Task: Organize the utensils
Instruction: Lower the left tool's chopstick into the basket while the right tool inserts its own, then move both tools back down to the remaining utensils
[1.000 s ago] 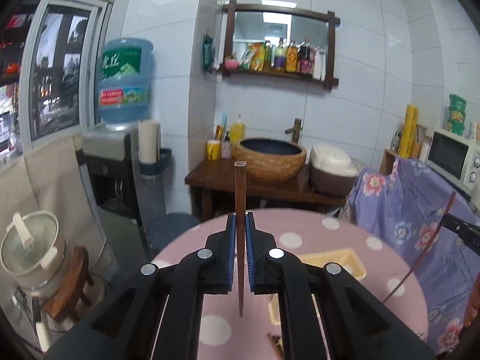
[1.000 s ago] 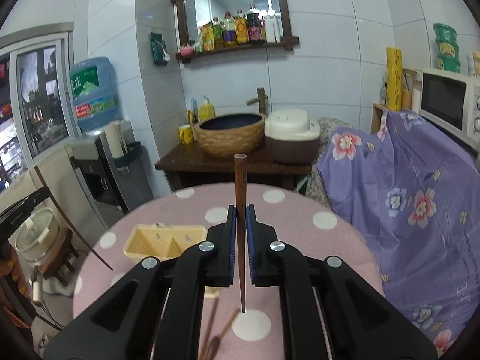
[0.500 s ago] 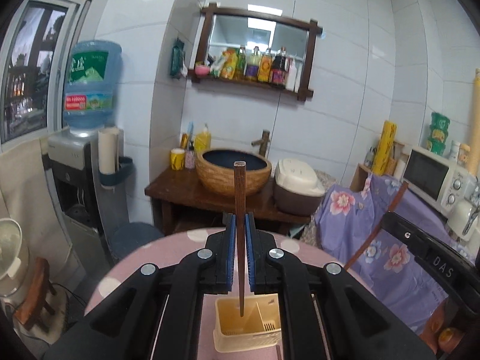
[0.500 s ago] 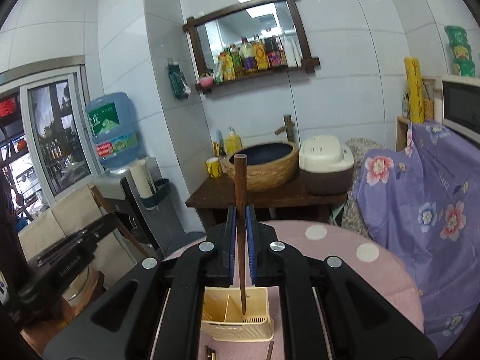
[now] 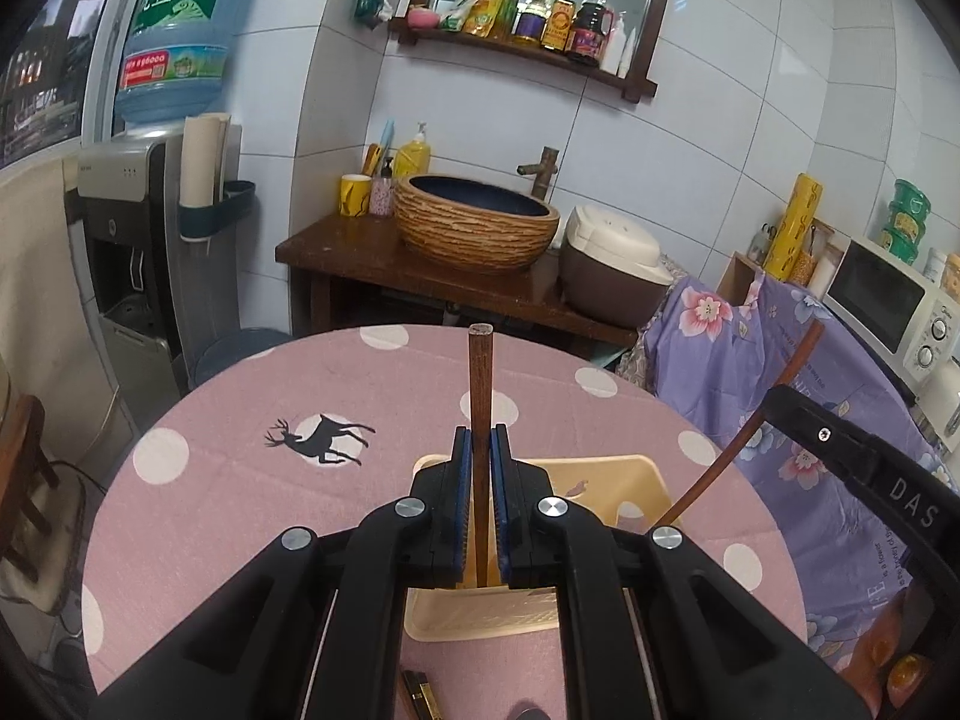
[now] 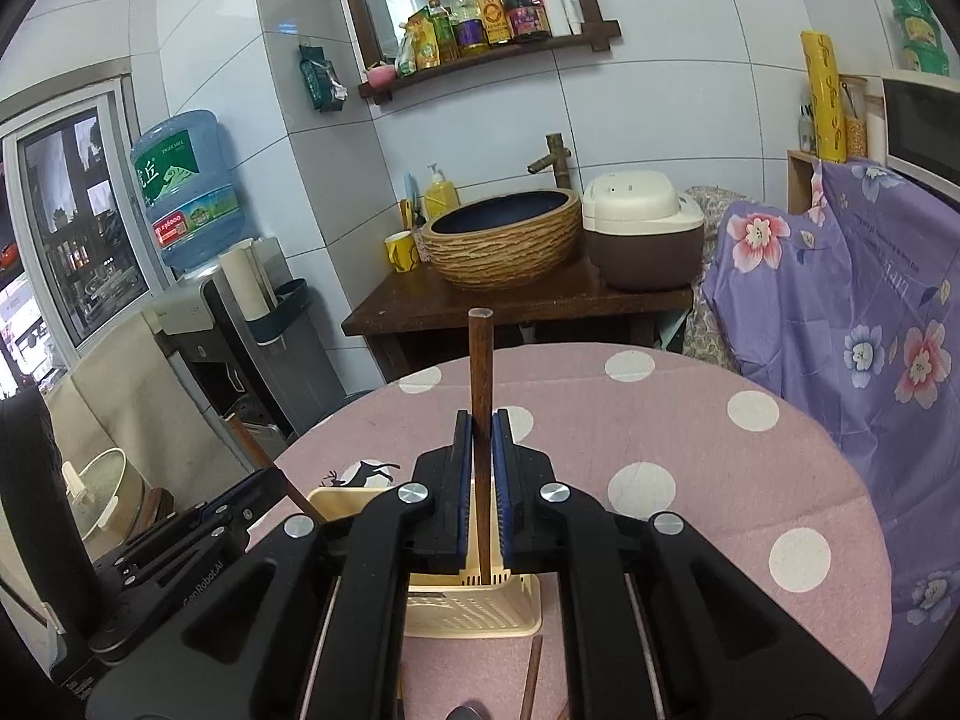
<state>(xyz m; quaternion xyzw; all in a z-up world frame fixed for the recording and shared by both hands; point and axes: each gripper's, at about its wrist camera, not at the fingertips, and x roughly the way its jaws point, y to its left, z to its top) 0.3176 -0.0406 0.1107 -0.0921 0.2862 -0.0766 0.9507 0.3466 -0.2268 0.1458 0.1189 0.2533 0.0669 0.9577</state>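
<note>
My left gripper (image 5: 480, 444) is shut on a dark wooden chopstick (image 5: 480, 378) held upright, its lower tip down inside the cream utensil holder (image 5: 636, 480) on the pink dotted table. My right gripper (image 6: 480, 426) is shut on a second wooden chopstick (image 6: 480, 360), also upright, with its tip inside the same holder (image 6: 474, 606). The right gripper and its chopstick (image 5: 738, 450) show at the right of the left wrist view. The left gripper body (image 6: 198, 528) shows at the lower left of the right wrist view.
More utensils lie on the pink tablecloth (image 5: 240, 480) in front of the holder: a chopstick (image 6: 531, 678) and dark handles (image 5: 420, 690). Behind the table stand a wooden washstand with a woven basin (image 5: 474, 222), a rice cooker (image 5: 612, 264), and a water dispenser (image 5: 138, 228).
Both grippers have tilted down and come over the holder. Both chopstick tips have dropped into it, and the table fills more of each view.
</note>
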